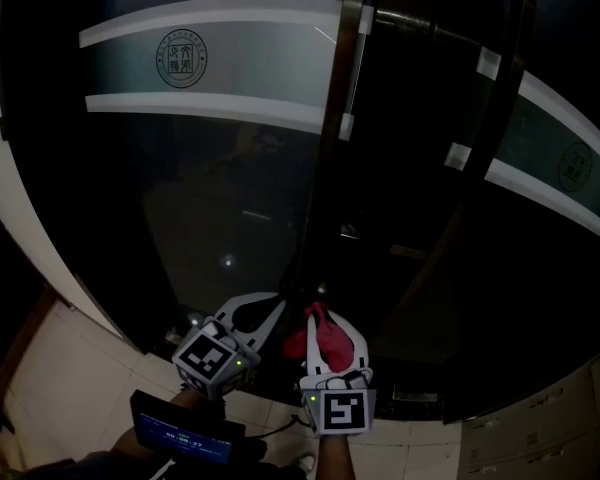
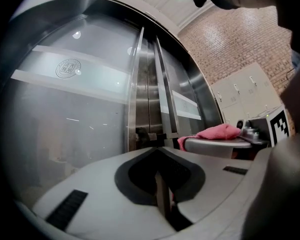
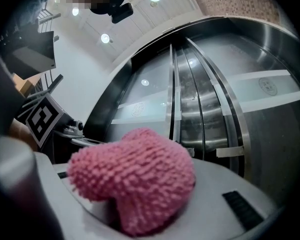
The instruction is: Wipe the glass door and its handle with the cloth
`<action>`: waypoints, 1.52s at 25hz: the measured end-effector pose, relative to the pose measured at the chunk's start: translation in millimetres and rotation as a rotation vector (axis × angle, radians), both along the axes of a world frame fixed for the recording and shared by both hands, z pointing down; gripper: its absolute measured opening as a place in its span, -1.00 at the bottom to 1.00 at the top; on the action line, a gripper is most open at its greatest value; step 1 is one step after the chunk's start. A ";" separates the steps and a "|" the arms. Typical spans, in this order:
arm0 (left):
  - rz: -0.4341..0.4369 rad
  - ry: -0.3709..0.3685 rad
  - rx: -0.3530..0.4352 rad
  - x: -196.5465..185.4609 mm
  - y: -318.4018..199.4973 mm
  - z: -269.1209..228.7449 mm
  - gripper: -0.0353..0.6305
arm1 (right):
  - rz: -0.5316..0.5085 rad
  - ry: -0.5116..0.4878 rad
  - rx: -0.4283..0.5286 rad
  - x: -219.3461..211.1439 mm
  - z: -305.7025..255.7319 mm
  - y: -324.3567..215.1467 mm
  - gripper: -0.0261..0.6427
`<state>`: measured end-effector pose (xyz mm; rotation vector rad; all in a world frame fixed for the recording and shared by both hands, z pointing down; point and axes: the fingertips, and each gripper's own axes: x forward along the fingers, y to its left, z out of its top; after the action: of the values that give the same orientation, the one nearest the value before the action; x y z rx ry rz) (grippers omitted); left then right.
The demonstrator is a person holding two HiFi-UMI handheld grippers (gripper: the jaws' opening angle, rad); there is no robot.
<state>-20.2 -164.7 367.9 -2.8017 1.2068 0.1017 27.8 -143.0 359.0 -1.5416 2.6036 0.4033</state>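
Standing beside the person, I see both grippers held low, side by side, near the foot of the glass door [image 1: 230,198]. The right gripper [image 1: 314,316] is clamped on the pink cloth [image 3: 135,179], a nubbly wad bunched between its jaws. The wad bulges forward past the jaws toward the glass, lying broader across than it is deep. The left gripper [image 1: 278,304] has its jaws pressed together with nothing between them (its own view shows only the seam where they meet), and it points up at the door. The handle [image 1: 353,68] is a long steel bar running up and down the door, well above the cloth. A frosted band [image 1: 260,58] with a round emblem crosses the glass higher up.
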 end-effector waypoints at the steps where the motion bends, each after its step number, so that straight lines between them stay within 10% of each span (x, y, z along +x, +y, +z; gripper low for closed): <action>1: -0.001 0.002 0.001 -0.8 -1.0 -0.7 -0.88 | -0.001 0.000 0.002 -0.3 -0.6 -1.0 -0.78; 17: -0.015 0.025 -0.007 -29.2 -17.5 1.2 -0.88 | 0.038 0.071 0.209 -4.7 -135.8 -113.4 -0.78; 38: 0.055 -0.014 -0.033 -29.4 -16.8 13.4 -0.88 | 0.147 -0.060 -0.010 -5.2 23.9 -105.6 -0.77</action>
<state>-49.5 -181.5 381.3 -2.8600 1.1393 0.0667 22.5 -248.6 382.9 -1.7270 2.4595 0.3503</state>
